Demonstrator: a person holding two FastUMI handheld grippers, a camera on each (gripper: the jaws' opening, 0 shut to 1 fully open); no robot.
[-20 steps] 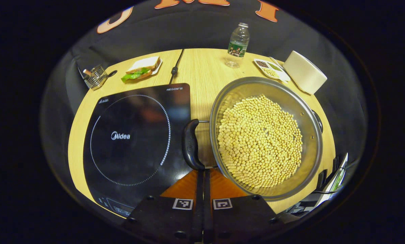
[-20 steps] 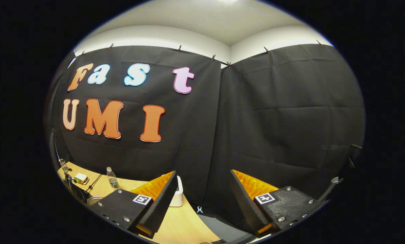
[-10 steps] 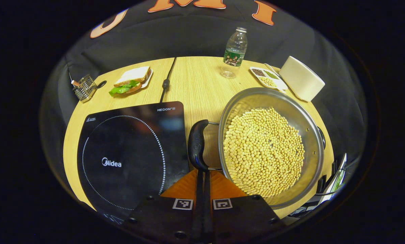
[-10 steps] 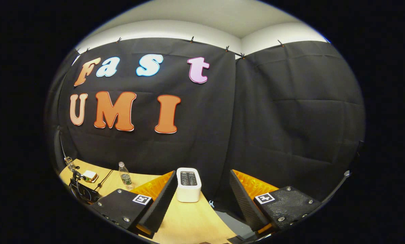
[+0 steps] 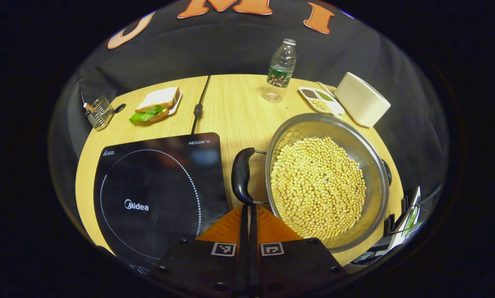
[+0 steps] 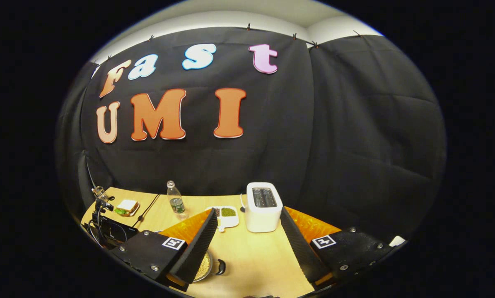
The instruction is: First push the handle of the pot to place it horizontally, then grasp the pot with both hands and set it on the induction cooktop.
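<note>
A steel pot full of yellow beans sits on the wooden table, to the right of the black induction cooktop. Its black left handle lies between pot and cooktop; a second handle is on the far right rim. My left gripper is shut, with its tips right at the near end of the left handle and nothing between them. In the right gripper view my right gripper hangs open above the table's right part, with the pot and its handle low beside its left finger.
Along the back of the table stand a water bottle, a white dish of grains, a white toaster, a sandwich and a small wire rack. The cooktop's cable runs to the back.
The right gripper has tilted down, bringing the toaster, the table and the pot into its view. The left gripper has drawn back slightly, still shut by the handle.
</note>
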